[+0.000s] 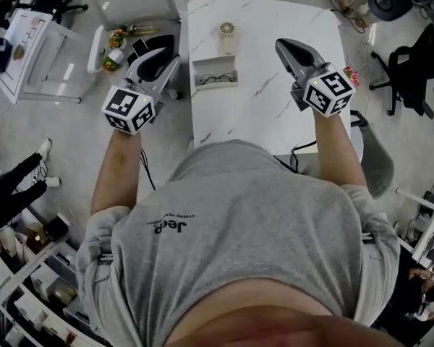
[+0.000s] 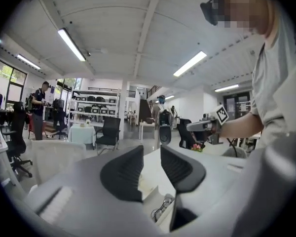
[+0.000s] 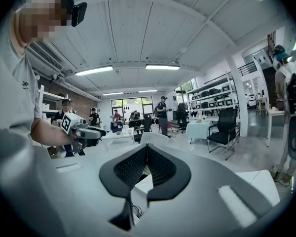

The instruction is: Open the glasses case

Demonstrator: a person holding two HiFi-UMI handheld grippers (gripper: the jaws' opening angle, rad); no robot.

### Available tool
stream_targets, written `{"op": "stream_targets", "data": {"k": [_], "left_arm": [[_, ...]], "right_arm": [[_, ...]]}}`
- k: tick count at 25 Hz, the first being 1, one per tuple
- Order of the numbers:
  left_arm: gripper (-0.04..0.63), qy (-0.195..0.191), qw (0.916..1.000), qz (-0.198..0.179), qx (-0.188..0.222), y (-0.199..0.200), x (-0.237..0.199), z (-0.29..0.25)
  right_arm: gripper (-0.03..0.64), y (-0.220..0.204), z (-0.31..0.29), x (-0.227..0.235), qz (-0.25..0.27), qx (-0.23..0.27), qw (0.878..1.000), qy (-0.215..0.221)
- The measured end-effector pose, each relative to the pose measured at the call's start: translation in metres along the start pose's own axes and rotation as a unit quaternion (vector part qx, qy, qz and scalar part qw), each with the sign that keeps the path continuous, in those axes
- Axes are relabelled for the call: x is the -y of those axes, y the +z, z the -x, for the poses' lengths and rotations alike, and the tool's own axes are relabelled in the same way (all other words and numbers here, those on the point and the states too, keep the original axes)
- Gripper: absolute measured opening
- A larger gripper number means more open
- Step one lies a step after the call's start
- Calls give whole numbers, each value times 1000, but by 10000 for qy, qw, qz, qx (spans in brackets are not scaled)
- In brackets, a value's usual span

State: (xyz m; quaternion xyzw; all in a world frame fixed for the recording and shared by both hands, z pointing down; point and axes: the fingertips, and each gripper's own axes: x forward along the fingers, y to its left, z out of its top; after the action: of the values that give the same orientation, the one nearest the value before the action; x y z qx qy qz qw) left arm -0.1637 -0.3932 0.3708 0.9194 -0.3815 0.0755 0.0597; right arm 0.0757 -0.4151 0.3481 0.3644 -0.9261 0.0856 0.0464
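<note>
The glasses case [image 1: 215, 72] is a white box lying open on the white marble table [image 1: 275, 114], with dark-framed glasses inside. In the left gripper view a corner of the case with the glasses [image 2: 163, 210] shows below the jaws. My left gripper [image 1: 170, 58] hangs in the air left of the table's edge, its jaws apart with nothing between them [image 2: 152, 151]. My right gripper [image 1: 282, 45] is raised over the table to the right of the case, its tips together on nothing [image 3: 147, 146]. Each gripper appears in the other's view: the right one [image 2: 200, 126] and the left one [image 3: 86, 131].
A small round fan-like object [image 1: 226, 29] stands on the table behind the case. A white chair [image 1: 58, 56] and a cluster of small items [image 1: 116, 45] are left of the table. A black office chair [image 1: 412, 63] stands at the right. Shelves and people fill the room beyond.
</note>
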Motion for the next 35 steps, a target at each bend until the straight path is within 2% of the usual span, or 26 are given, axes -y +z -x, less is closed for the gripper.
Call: {"op": "stream_targets", "data": {"k": [4,8,12,19,25,35], "left_arm": [[124,104,9983,160,547,43,18,29],[58,123,9958,237,874,74,32,48],[57,37,9941,215,1064,91,44,60],[57,244,9913,476,1201,103,37,78],[57,230,9901,623,1237,102,38,81],[57,161,9905,597,1226,102,41,78]], "right_arm": [[5,26,8,-9,35,125,9999,26],[5,54,15,-23,120,251,9996,79],[4,69,19,-40,152,299,9994,130],[3,65,23,-54,-15,282,9994,187],[3,62,31,-51,-62,265,9996,60],[2,62,32,-52,53,248,9996,85]]}}
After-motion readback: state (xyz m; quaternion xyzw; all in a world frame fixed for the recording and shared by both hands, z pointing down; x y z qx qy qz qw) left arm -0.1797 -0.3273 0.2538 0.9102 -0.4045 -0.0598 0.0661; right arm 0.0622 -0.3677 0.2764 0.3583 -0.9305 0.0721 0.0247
